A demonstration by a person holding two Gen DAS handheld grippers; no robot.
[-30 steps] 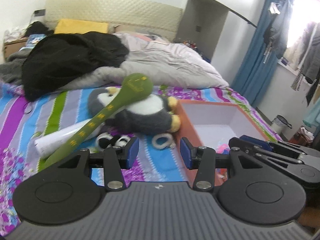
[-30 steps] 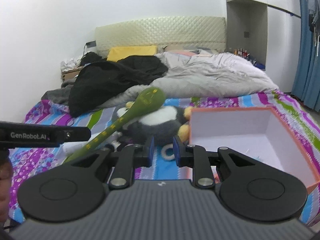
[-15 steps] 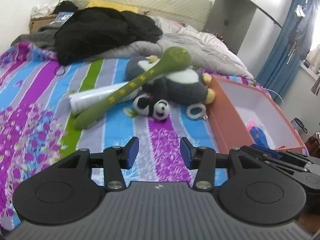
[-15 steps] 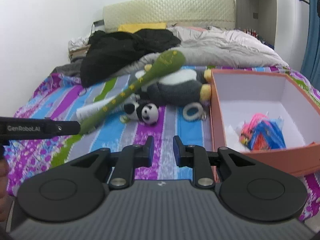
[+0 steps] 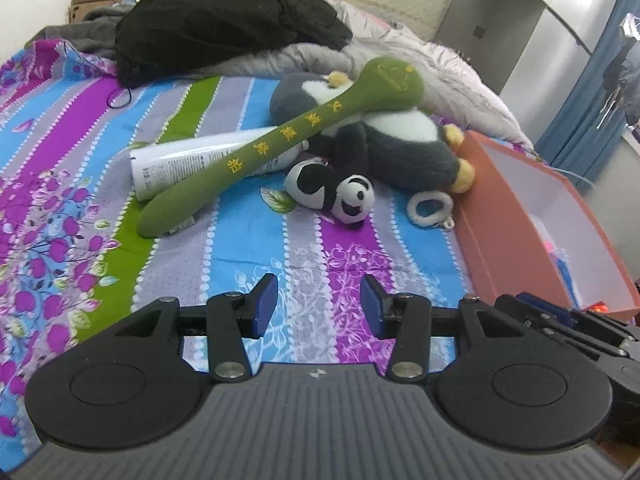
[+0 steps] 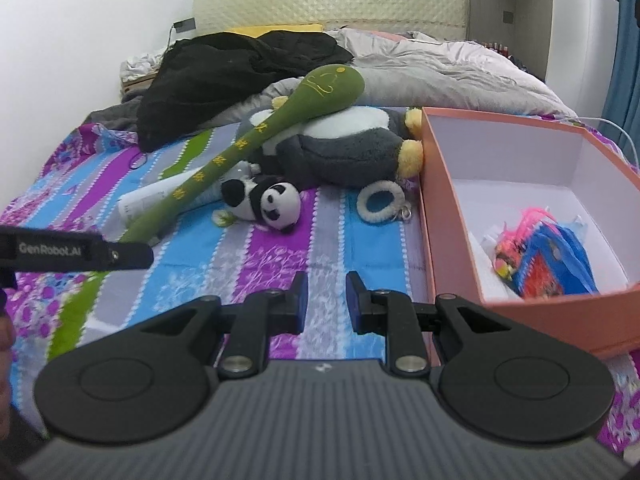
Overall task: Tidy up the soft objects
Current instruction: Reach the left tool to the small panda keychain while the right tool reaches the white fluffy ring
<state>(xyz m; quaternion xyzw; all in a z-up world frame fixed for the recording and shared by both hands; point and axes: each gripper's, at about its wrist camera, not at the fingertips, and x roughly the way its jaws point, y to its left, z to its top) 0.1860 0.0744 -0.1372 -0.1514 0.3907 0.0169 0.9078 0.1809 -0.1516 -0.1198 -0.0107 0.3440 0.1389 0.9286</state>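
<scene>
We hold the left gripper (image 5: 318, 306) released, jaws wide apart w/ nothing between them, above the striped bedsheet (image 5: 304, 256). The right gripper (image 6: 323, 300) is also released, jaws narrower, nothing grasped.

Task items sit ahead of both grippers. The small panda plush (image 6: 266, 202) is nearest, straight ahead. Behind it lies the large grey penguin plush (image 6: 340, 148), w/ the green plush mallet (image 5: 276, 142) resting across it and across a white tube (image 5: 192, 162). A fluffy white ring (image 6: 380, 202) lies ahead-right, just beside the orange box (image 6: 444, 216), which already holds a pink/blue soft item (image 6: 544, 258).

Risks, in our judgement:
- Pulling the penguin first would drag the mallet; it could roll off.
- The panda touches the penguin's arm; a wide grasp may catch both.
- Ring is close to the box wall; approach may nudge the box.
- Soft fill compresses; a shallow pinch may slip.
</scene>
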